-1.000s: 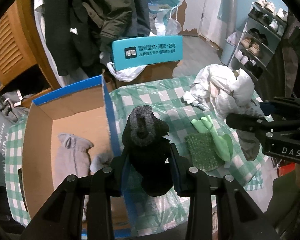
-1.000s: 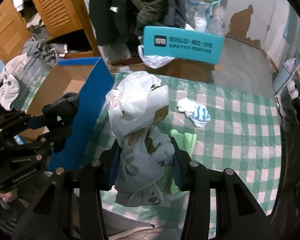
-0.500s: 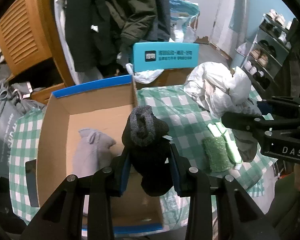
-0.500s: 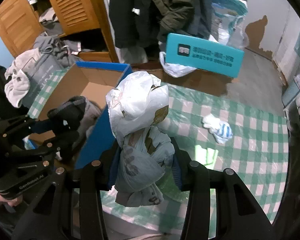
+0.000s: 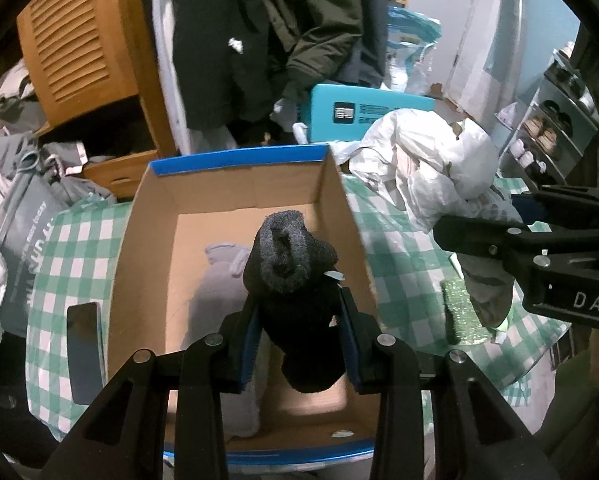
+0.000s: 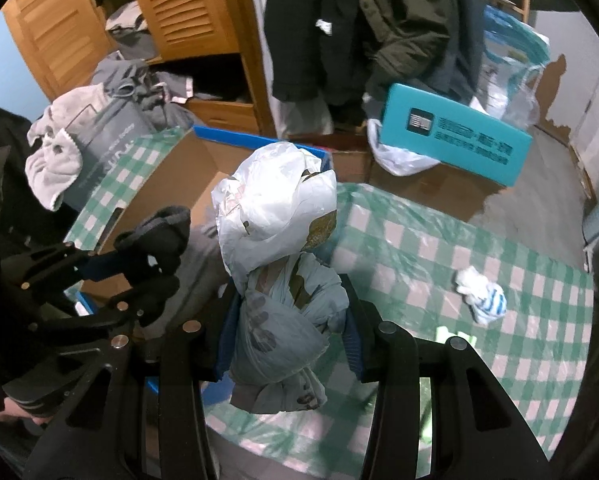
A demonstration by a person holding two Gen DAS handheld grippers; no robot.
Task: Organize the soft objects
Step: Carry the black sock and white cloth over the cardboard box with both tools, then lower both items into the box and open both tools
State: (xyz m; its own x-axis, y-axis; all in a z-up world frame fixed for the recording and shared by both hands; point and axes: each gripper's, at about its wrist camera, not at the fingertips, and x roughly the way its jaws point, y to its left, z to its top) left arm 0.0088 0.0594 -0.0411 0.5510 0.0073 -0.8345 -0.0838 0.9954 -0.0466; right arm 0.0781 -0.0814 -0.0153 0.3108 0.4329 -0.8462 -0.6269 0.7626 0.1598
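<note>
At the far left of the left wrist view, grey clothes (image 5: pixel 23 184) are piled against a louvred wooden cabinet (image 5: pixel 75 48). A dark flat device (image 5: pixel 84 354) is laid on the green checked cloth (image 5: pixel 79 248) covering the bench, just beside the left wall of an open cardboard box (image 5: pixel 147 264) with a blue rim. A grey sock (image 5: pixel 219 280) is seen lying on the box floor. The left gripper (image 5: pixel 299 344) is held above the box, its fingers (image 5: pixel 247 340) clenched on a black sock (image 5: pixel 299 280) whose open cuff is turned upward. Behind the box, dark coats (image 5: pixel 283 32) are hung and a teal box (image 5: pixel 363 114) is propped. To the right, a green scrub pad (image 5: pixel 459 312) is seen on the cloth, partly hidden.

In the right wrist view, the left gripper (image 6: pixel 131 276) with the black sock (image 6: pixel 159 236) is seen at the left, over the cardboard box (image 6: pixel 167 188). The right gripper (image 6: pixel 289 344) is centred, its fingers (image 6: pixel 351 336) clenched on a knotted white plastic bag (image 6: pixel 275 240), which is carried above the box's right edge and the cloth (image 6: pixel 439 264). The bag (image 5: pixel 431 172) is seen in the left wrist view as well, held by the right gripper (image 5: pixel 507 236) at the right edge. Farther right, a white and blue sock (image 6: pixel 481 298) is left crumpled on the cloth, well apart from the bag. The teal box (image 6: pixel 455 140) is leaned on a brown carton (image 6: pixel 427 190) behind the bench.
</note>
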